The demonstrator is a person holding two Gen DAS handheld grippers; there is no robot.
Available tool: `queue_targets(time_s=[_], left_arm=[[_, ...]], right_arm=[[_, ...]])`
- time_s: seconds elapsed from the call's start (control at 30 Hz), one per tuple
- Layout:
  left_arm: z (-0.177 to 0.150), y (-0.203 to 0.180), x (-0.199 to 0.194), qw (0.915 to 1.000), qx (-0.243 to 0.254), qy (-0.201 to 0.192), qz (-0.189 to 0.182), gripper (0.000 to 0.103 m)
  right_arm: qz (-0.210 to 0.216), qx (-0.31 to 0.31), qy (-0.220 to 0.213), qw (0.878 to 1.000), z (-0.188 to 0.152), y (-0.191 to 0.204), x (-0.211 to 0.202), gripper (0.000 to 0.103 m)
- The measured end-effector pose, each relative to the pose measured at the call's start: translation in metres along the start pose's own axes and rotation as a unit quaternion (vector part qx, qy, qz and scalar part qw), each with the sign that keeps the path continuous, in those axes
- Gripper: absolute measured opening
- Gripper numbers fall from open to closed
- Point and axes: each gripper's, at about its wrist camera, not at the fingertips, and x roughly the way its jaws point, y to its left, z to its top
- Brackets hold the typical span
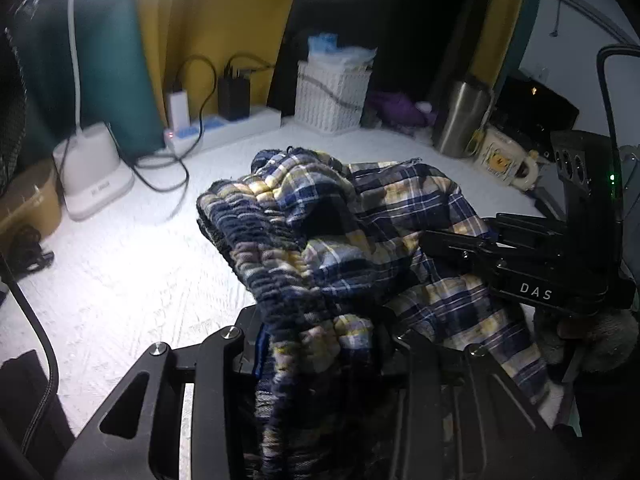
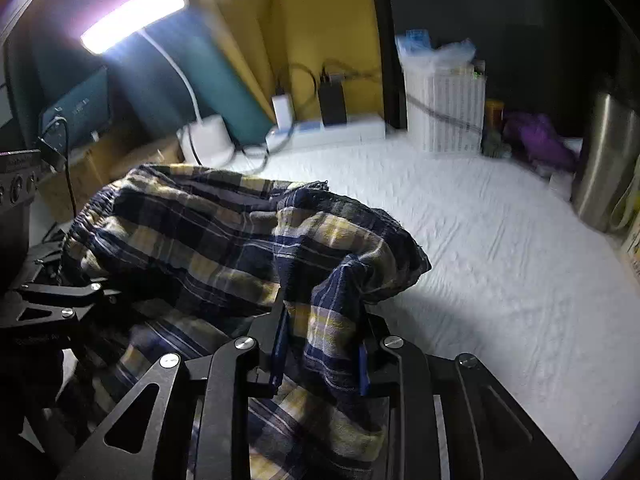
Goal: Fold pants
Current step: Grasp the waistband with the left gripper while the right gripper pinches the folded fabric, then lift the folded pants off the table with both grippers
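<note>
1. both jaws pinch cloth: left gripper (image 1: 316, 360) and right gripper (image 2: 320, 352) each hold the plaid pants (image 1: 340, 224).
2. the pants bunch ahead of both jaws over the white bed (image 2: 500, 260); their long axis cannot be told.

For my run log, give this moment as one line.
left gripper: shut on pants | right gripper: shut on pants | pants: bunched on table

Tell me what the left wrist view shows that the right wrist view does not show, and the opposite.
Only the left wrist view shows the yellow-printed mug beside the steel flask, and the right gripper from outside.

Only the right wrist view shows the lit lamp head whole and the left gripper from outside.

Both show the plaid pants bunched on the white sheet, each gripper shut on fabric, the white basket and the power strip.
</note>
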Motion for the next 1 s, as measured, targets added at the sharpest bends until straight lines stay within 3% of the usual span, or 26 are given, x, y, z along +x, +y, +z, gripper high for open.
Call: queue_targets(time_s=[0.47, 1.0], left_arm=[[0.006, -0.025, -0.085, 0.9960, 0.018, -0.087, 0.006, 0.035], [-0.021, -0.016, -0.212, 0.9782, 0.016, -0.201, 0.047, 0.035]], right_arm=[[-0.017, -0.039, -0.094, 0.995, 0.013, 0.042, -0.088, 0.027], [0.002, -0.102, -0.209, 0.973, 0.022, 0.136, -0.180, 0.027]])
